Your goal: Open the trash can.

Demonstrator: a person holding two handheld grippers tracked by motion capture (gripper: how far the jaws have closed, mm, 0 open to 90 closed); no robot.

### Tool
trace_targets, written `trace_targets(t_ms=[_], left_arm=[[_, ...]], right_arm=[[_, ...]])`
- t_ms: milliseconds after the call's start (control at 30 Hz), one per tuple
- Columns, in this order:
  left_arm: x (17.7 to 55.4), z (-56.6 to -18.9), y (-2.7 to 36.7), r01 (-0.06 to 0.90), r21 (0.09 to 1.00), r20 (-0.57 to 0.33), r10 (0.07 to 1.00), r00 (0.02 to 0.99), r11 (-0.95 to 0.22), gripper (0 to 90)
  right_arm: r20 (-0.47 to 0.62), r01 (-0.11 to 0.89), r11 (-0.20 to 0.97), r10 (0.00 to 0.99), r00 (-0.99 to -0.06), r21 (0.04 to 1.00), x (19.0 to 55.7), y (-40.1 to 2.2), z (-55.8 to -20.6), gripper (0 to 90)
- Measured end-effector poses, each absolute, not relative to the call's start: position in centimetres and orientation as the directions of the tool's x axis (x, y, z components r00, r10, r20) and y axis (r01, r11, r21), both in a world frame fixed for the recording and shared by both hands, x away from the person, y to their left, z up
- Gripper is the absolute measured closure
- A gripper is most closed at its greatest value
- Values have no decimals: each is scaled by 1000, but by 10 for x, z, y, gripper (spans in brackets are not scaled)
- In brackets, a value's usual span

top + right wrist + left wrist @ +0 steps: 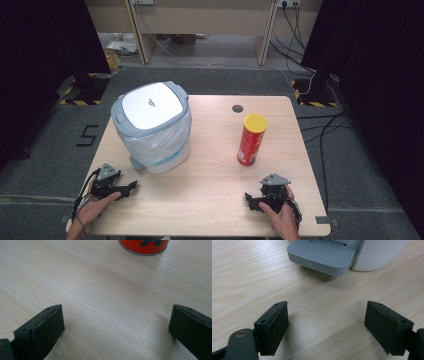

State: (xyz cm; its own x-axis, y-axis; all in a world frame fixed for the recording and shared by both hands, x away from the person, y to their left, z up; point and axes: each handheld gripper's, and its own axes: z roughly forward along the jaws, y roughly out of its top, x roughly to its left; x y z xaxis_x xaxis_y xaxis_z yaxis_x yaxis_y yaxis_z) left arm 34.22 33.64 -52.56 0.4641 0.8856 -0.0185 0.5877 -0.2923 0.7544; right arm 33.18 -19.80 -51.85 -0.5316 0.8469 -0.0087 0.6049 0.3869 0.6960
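Observation:
A white and grey pedal bin (152, 126) with a plastic liner stands on the left half of the wooden table (210, 175), lid down. Its grey foot pedal (322, 255) juts out toward my left gripper (325, 325), which rests open on the tabletop just short of it, nothing between its fingers. In the high view that left gripper (131, 187) lies near the front left edge. A red crisp tube with a yellow lid (251, 139) stands upright right of centre; its base (143, 246) sits ahead of my right gripper (116, 330). My right gripper (250, 200) rests open near the front right.
A round cable hole (237, 108) sits near the table's far edge. The table's front edge lies just behind both hands. Beyond the table are grey floor mats, a desk frame (202, 25) and trailing cables (320, 130) at the right.

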Motion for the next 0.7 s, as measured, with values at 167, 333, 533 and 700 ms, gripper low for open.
trace_targets(t_ms=[167, 333, 533, 700], left_arm=[[342, -526, 336, 588, 754, -18, 886, 464, -292, 185], [342, -525, 336, 590, 754, -20, 888, 460, -289, 184], [342, -520, 335, 587, 747, 7, 887, 462, -312, 184], [345, -508, 340, 561, 779, 10, 900, 435, -280, 184]], right_arm=[[-8, 604, 387, 846, -532, 696, 331, -198, -518, 6], [-3, 589, 373, 847, -532, 717, 328, -205, -517, 147], [3, 568, 345, 853, -522, 747, 325, -207, -508, 159], [-13, 524, 374, 823, -568, 765, 321, -187, -500, 154]])
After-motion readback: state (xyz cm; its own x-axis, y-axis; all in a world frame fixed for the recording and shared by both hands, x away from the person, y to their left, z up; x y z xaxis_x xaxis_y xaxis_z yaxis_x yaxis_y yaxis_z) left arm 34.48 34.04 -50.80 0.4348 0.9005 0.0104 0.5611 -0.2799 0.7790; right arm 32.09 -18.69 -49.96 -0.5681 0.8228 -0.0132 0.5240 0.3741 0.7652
